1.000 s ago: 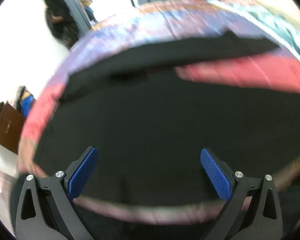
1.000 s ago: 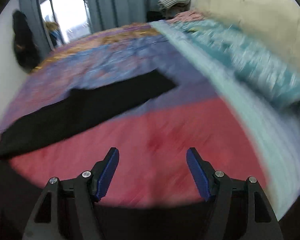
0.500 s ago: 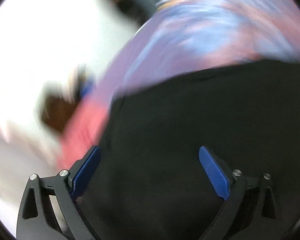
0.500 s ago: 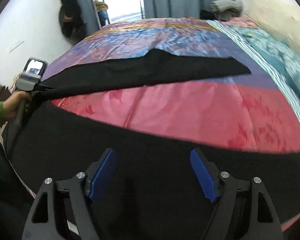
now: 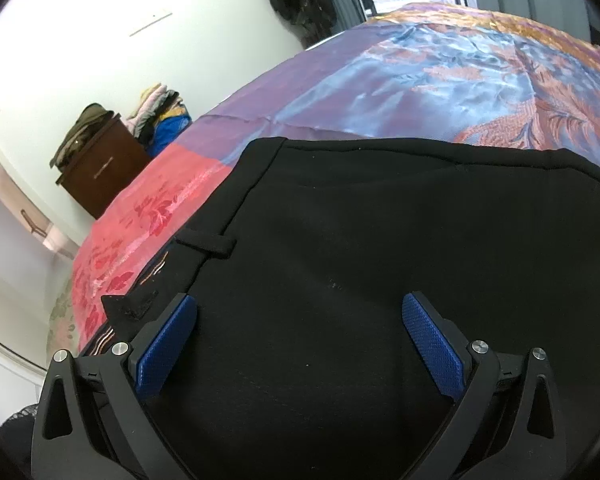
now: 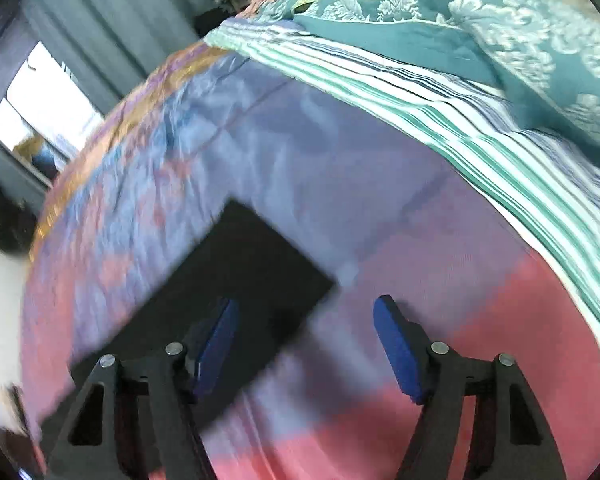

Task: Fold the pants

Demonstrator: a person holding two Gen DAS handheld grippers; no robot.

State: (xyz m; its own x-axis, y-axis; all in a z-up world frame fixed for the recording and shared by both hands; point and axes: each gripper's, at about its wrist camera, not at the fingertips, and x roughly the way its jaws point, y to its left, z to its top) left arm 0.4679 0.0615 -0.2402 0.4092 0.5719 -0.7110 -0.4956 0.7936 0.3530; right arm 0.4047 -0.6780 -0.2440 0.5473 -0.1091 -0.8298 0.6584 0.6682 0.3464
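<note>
Both views have shifted: left tongs (image 5: 300,340) now hover over the waistband, right tongs (image 6: 306,344) over a leg end. Black pants (image 5: 380,260) lie flat on the bed (image 5: 420,80). Both tongs stand wide, empty; the right jaws have just been closing slightly.

The pants (image 5: 380,240) lie flat on the bed (image 5: 420,80), their waist end toward its left edge. Beyond that edge stands a cabinet (image 5: 100,168) against the wall — clothes (image 5: 160,116) piled on and behind it. On the bed's right side lies bedding (image 6: 440,92).
</note>
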